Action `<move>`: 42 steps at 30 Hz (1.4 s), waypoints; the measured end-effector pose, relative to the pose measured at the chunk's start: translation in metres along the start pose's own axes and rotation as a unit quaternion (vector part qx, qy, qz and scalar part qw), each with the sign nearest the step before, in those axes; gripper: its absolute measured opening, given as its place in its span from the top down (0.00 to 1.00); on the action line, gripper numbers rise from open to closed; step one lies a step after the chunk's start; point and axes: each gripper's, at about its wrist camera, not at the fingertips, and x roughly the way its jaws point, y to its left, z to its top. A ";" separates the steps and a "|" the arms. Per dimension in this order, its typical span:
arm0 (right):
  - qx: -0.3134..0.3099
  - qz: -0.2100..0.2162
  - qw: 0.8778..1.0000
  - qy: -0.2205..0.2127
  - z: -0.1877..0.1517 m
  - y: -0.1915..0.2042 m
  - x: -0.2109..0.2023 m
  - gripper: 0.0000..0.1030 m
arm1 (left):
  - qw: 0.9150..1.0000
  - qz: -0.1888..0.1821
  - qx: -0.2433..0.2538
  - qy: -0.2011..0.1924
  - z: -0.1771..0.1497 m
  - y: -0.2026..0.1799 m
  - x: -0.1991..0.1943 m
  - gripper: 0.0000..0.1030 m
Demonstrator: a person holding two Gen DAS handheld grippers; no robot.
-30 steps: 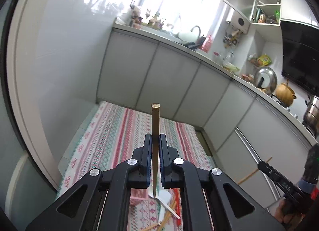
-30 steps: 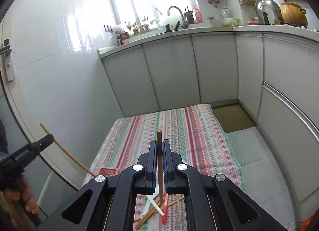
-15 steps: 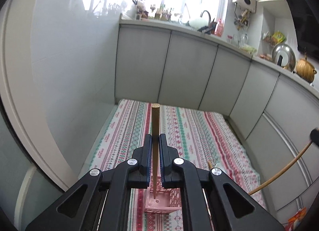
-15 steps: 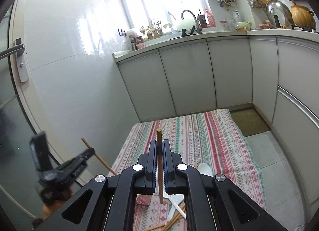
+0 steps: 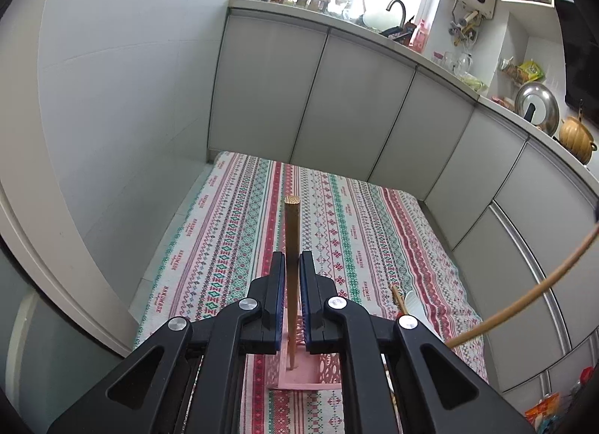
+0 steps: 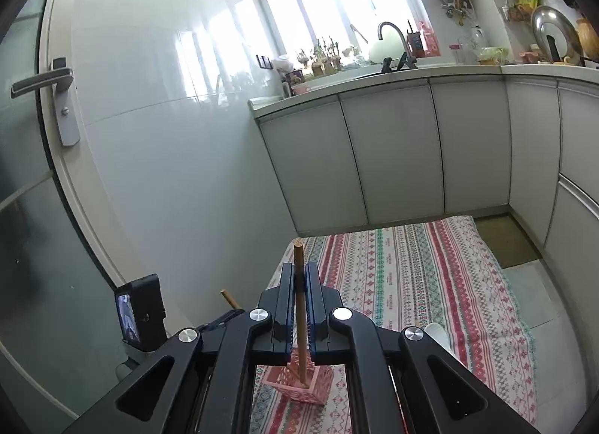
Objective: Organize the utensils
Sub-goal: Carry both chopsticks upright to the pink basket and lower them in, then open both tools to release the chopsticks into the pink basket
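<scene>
while both my hand-held grippers, left (image 5: 292,265) and right (image 6: 299,277), each pinch one chopstick (image 5: 291,247) over the pink basket (image 6: 303,383), neither is dropped in; beyond, a white spoon (image 5: 413,301) and more sticks wait on the striped cloth (image 5: 337,217).

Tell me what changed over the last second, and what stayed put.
Both grippers swung from over the loose utensils to the pink basket. The left gripper lowered its chopstick tip into it; the right gripper brought its chopstick over it. Both stay clamped; the striped cloth is unchanged.
</scene>
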 end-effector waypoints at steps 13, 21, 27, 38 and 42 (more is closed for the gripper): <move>-0.028 -0.047 0.996 0.066 -0.021 0.011 0.072 0.95 | 0.999 0.031 0.001 0.026 -0.011 0.010 -0.028 0.54; -0.021 -0.065 0.992 0.108 -0.039 0.007 0.098 0.94 | 0.996 0.064 -0.009 0.066 -0.019 0.024 -0.032 0.41; 0.004 -0.054 0.992 0.117 -0.037 0.005 0.098 0.86 | 0.993 0.068 -0.014 0.097 -0.024 0.029 -0.026 0.36; 0.016 -0.056 0.992 0.116 -0.023 -0.021 0.038 0.45 | 0.991 0.053 -0.015 0.119 -0.032 0.020 -0.034 0.23; 0.028 -0.074 0.988 0.136 -0.029 -0.043 0.019 0.35 | 0.989 0.040 -0.008 0.142 -0.041 0.010 -0.037 0.21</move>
